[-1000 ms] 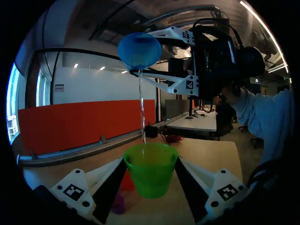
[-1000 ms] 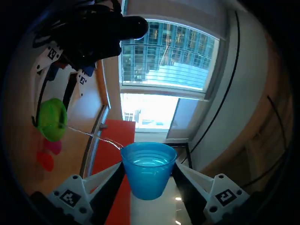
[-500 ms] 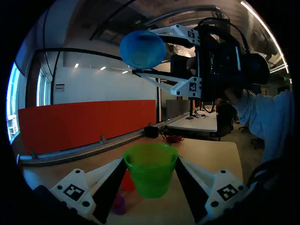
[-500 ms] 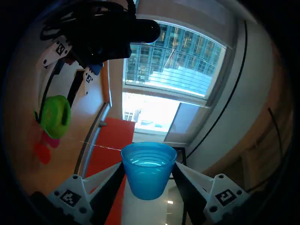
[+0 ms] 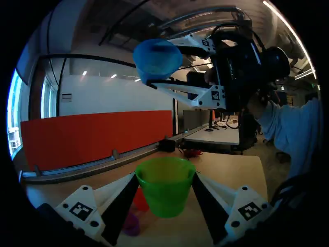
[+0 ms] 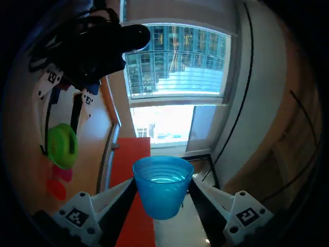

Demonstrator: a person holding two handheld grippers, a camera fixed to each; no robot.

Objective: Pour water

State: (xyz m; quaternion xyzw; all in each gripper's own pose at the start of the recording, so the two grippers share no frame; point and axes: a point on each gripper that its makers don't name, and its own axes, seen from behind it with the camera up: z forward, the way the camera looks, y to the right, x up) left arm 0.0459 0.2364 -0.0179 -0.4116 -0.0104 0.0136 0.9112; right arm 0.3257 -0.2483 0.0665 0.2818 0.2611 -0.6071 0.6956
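In the left gripper view my left gripper is shut on a green cup, held upright just above the wooden table. High above it the right gripper grips a blue cup, tipped on its side with no water falling. In the right gripper view the right gripper is shut on the blue cup, which holds a little water. The green cup and the left gripper holding it show at the far left.
A red cup and a purple cup stand on the table beside the green cup. An orange wall panel and a rail run behind the table. A person's sleeve is at the right. Bright windows face the right gripper.
A second ago a thin stream of water ran from the blue cup into the green cup. The stream has stopped, and the blue cup has tilted back and shifted slightly. The green cup stayed put.
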